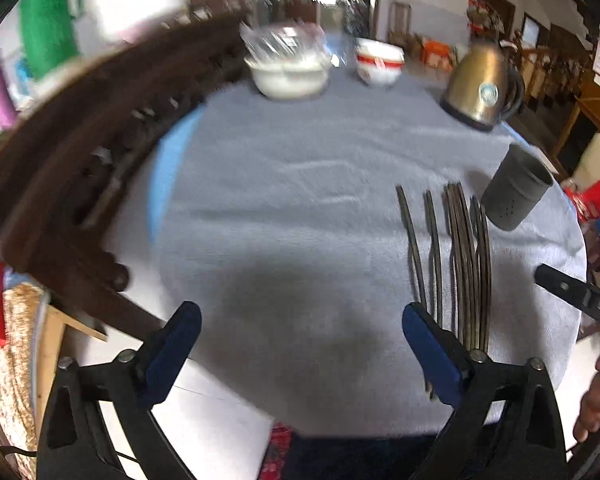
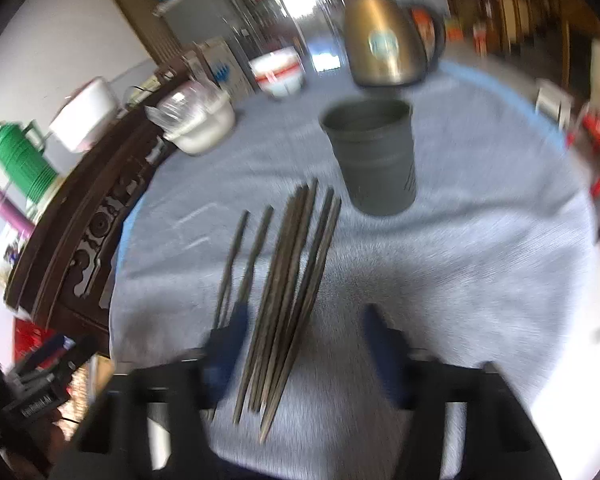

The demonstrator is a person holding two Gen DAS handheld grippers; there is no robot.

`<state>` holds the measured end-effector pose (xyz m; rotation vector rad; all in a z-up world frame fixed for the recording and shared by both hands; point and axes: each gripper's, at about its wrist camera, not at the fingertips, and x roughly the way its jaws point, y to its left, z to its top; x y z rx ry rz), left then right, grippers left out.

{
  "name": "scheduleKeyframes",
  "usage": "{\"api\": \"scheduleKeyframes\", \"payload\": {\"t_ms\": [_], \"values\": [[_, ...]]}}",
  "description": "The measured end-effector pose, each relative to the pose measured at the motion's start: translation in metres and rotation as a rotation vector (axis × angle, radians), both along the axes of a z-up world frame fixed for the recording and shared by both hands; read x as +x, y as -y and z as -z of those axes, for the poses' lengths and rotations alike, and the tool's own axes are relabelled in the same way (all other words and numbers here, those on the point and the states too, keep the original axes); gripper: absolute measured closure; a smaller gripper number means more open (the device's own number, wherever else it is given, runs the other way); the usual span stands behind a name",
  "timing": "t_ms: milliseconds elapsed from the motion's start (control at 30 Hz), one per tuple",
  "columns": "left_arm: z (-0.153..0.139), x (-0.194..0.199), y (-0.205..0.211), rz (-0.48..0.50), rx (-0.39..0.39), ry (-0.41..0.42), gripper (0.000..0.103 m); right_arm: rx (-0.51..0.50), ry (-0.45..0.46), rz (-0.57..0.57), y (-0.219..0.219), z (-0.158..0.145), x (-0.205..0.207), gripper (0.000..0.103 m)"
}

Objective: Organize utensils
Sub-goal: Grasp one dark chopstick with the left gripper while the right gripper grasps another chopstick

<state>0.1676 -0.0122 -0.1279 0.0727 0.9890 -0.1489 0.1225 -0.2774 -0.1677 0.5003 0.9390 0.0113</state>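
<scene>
Grey cloth point(image 1: 284, 184) carries chopsticks point(image 2: 288, 292) beside a cup point(image 2: 374, 160); left gripper point(image 1: 300, 344) and right gripper point(image 2: 304, 344) are both wide, empty.

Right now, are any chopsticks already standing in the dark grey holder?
No. In the right wrist view the dark grey holder shows nothing above its rim, and the chopsticks lie flat on the grey cloth.
</scene>
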Motion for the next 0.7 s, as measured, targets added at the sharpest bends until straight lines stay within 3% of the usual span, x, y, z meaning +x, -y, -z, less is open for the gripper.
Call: {"api": "scheduleKeyframes", "payload": {"t_ms": [167,233,467,700], "values": [[0.025,0.05,0.024,0.078,-0.093,-0.137,0.028,0.003,-0.035,0.017,0.005,0.021,0.038,0.065],[0.03,0.066,0.033,0.111,-0.127,-0.164,0.031,-0.001,-0.054,0.033,0.007,0.027,0.05,0.069],[0.06,0.123,0.067,0.172,-0.176,-0.286,0.053,-0.048,-0.066,0.102,0.013,0.035,0.077,0.077],[0.071,0.147,0.088,0.198,-0.199,-0.333,0.056,-0.048,-0.098,0.119,0.013,0.042,0.098,0.078]]}}
